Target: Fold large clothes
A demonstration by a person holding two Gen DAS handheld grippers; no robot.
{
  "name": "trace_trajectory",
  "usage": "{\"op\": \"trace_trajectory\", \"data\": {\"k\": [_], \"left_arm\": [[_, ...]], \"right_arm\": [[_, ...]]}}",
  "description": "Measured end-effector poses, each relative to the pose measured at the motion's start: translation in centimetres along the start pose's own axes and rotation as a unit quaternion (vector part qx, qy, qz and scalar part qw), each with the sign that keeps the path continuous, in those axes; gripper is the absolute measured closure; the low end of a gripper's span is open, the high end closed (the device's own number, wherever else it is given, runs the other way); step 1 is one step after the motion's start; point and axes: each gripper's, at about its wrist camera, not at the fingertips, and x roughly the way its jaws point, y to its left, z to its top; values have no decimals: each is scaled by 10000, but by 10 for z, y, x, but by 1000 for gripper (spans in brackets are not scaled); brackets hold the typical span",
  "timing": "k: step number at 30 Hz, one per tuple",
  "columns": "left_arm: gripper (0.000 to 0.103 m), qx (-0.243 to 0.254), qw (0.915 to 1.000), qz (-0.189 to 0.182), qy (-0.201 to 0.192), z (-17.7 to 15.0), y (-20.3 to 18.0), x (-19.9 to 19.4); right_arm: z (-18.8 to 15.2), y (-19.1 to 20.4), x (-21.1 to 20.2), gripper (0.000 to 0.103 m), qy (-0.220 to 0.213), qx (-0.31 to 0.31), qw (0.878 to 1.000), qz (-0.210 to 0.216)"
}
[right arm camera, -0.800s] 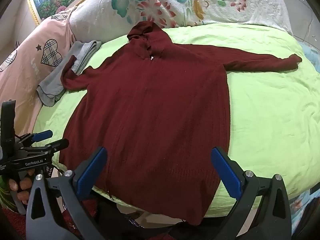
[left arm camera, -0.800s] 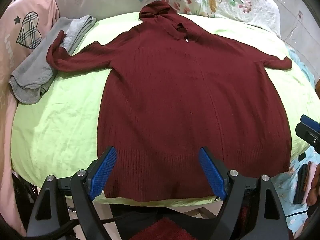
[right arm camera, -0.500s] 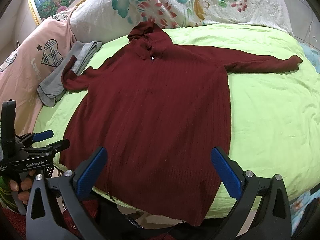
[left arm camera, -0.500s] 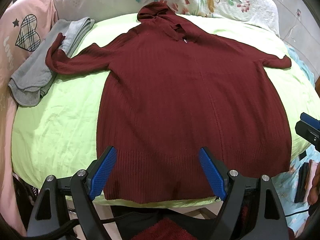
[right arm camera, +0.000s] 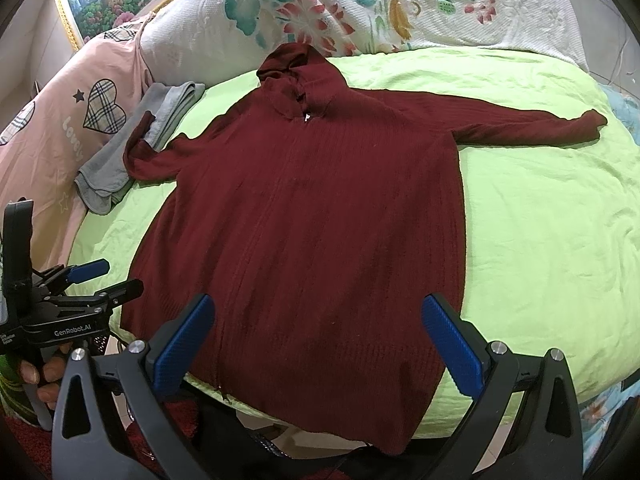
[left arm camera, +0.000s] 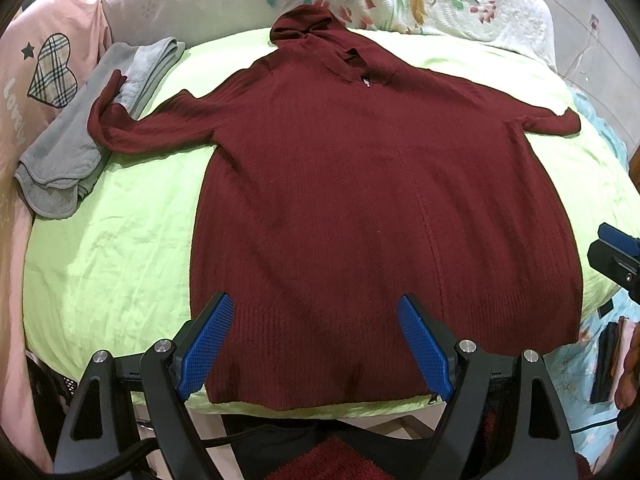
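A dark red knitted hooded sweater (left arm camera: 360,200) (right arm camera: 320,208) lies flat on a lime green sheet (left arm camera: 120,248) (right arm camera: 540,240), hood at the far end, both sleeves spread sideways. My left gripper (left arm camera: 314,332) hovers open over the sweater's near hem, nothing between its blue pads. My right gripper (right arm camera: 318,332) is also open above the hem, wide apart and holding nothing. The left gripper (right arm camera: 96,276) shows at the left edge of the right wrist view, held by a hand. The right gripper's tip (left arm camera: 618,246) shows at the right edge of the left wrist view.
A folded grey garment (left arm camera: 92,132) (right arm camera: 140,136) lies under the left sleeve's cuff. A pink cover with a plaid heart (left arm camera: 52,68) sits at the left. A floral quilt (right arm camera: 380,4) is piled behind the hood. The bed's near edge drops off below the hem.
Both views have shifted only slightly; the sweater lies as before and both grippers stay open above the hem.
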Motion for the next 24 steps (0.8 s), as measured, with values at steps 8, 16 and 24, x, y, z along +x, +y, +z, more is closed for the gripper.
{"op": "trace_trajectory", "data": {"k": [8,16,24], "left_arm": [[18,154,9994,-69,-292,0,-5,-8],[18,246,9954,12,-921,3,-6,-15],[17,321,9990,-23,-307,16,-6,13]], "right_arm": [[3,0,1,0,-66,64,10000,27],[5,-9,3,0,-94,183,9998,50],[15,-53,-2,0,-374,685,9967,-224]]}}
